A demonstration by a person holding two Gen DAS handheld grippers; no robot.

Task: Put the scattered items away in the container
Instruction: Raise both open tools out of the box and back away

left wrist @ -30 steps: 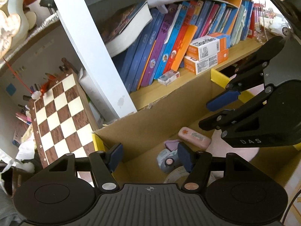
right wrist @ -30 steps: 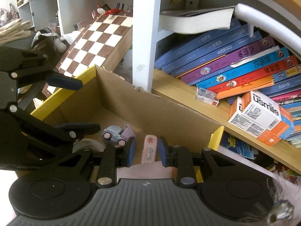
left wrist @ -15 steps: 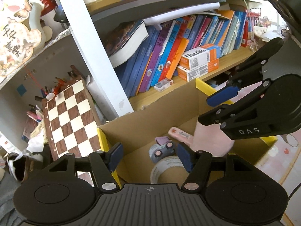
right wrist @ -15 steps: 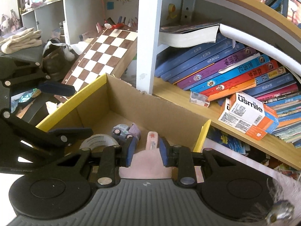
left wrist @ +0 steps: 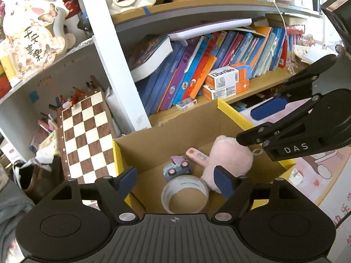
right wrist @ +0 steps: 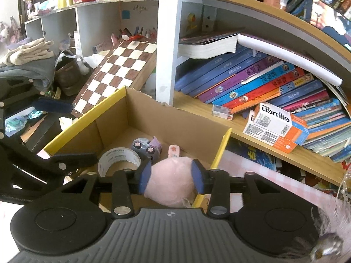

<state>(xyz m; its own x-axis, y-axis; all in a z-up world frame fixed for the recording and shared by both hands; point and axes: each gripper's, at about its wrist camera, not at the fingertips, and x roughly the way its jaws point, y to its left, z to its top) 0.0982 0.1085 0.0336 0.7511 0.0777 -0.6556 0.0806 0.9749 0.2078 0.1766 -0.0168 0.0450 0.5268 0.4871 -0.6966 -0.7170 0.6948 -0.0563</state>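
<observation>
A cardboard box (left wrist: pixel 175 129) with yellow rims (right wrist: pixel 219 153) stands below a bookshelf. Inside lie a roll of tape (left wrist: pixel 184 194) (right wrist: pixel 118 159), a grey toy car (left wrist: pixel 177 168) (right wrist: pixel 144 148) and a small pink flat case (left wrist: pixel 197 156) (right wrist: pixel 174 150). A pink plush ball (left wrist: pixel 228 162) (right wrist: pixel 170 180) lies in the box between the open fingers of my right gripper (right wrist: pixel 171 176), which no longer squeeze it. My left gripper (left wrist: pixel 175 180) is open and empty above the box's near left side.
A bookshelf with leaning books (right wrist: pixel 252 83) and orange-white boxes (right wrist: pixel 276 127) stands behind the box. A chessboard (left wrist: pixel 85 138) leans at the left. Shoes and clothes (right wrist: pixel 33 65) lie far left. A pink patterned mat (left wrist: pixel 318 168) lies at the right.
Both grippers have risen and pulled back from the box. My right gripper has opened wider and the pink plush ball now rests in the box.
</observation>
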